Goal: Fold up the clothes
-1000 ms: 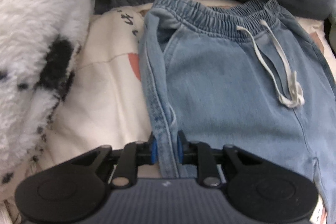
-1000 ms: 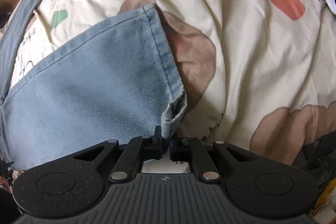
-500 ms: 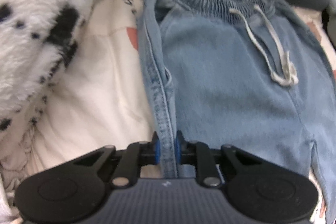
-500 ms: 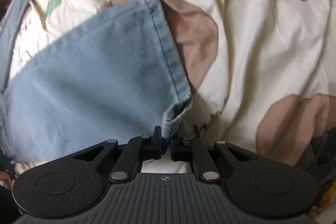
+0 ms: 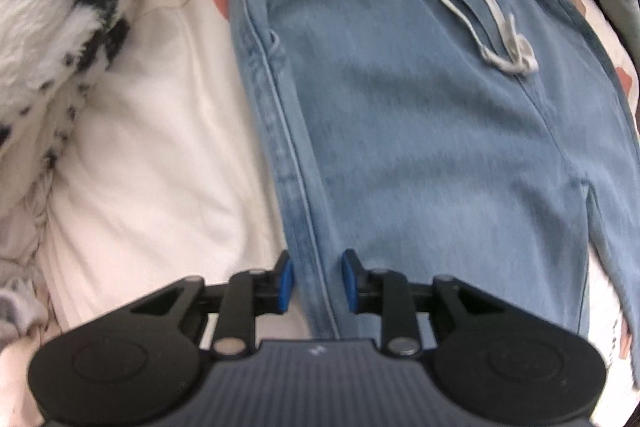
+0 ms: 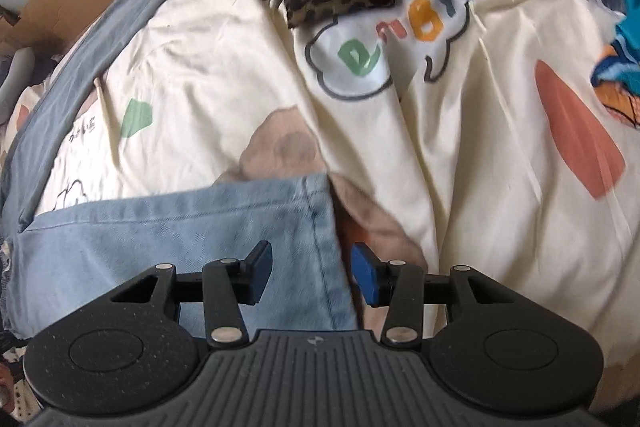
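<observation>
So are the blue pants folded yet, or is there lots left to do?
Not folded yet. The jeans lie flat on the printed bedsheet, waistband and drawstring showing. Both claws are open: the left claw straddles the side seam, the right claw the leg hem, neither gripping. All the folding is still left.

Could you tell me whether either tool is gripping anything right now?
Nothing: left tool and right tool are open, straddling the light-blue denim trousers' edges.
</observation>
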The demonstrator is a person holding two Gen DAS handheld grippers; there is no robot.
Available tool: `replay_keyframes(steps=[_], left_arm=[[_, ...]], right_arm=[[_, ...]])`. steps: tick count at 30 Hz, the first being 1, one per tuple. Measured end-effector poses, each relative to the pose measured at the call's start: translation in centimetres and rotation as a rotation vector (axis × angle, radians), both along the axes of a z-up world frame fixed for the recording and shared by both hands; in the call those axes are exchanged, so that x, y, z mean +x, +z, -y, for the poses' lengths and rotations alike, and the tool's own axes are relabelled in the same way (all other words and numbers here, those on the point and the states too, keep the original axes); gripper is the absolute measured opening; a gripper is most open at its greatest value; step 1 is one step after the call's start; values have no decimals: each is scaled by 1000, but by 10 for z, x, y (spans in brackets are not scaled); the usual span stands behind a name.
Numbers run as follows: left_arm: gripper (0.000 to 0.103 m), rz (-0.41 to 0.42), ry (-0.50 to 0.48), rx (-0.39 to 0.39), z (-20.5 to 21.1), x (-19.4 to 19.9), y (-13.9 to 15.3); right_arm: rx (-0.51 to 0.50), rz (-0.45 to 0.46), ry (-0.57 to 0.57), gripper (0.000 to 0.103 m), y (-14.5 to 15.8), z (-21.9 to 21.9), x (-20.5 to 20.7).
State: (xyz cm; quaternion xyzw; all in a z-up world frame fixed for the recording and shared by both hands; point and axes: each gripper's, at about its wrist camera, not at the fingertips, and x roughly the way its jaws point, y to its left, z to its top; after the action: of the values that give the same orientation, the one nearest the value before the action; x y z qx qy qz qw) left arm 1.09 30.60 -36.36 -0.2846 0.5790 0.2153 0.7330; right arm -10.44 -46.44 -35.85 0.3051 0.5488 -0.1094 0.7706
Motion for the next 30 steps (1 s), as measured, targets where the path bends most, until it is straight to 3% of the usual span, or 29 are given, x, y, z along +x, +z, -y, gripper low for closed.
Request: replay_keyframes(steps=[11, 15, 20, 25, 30], left_arm=[[25, -46, -51, 11, 21, -9, 1], [25, -59, -17, -3, 20, -10, -1], [26, -72, 5, -1, 22, -8, -5], [28, -74, 31, 0, 23, -8, -9], [29, -80, 41, -9, 19, -8, -8]], right_arm=[[-2, 19, 34, 51, -21, 12, 8], [-5, 20, 67, 50, -27, 7, 19], [43, 51, 66, 32, -16, 11, 16], [85, 94, 85, 31, 0, 14, 6], [54, 75, 100, 32, -10, 7, 11]])
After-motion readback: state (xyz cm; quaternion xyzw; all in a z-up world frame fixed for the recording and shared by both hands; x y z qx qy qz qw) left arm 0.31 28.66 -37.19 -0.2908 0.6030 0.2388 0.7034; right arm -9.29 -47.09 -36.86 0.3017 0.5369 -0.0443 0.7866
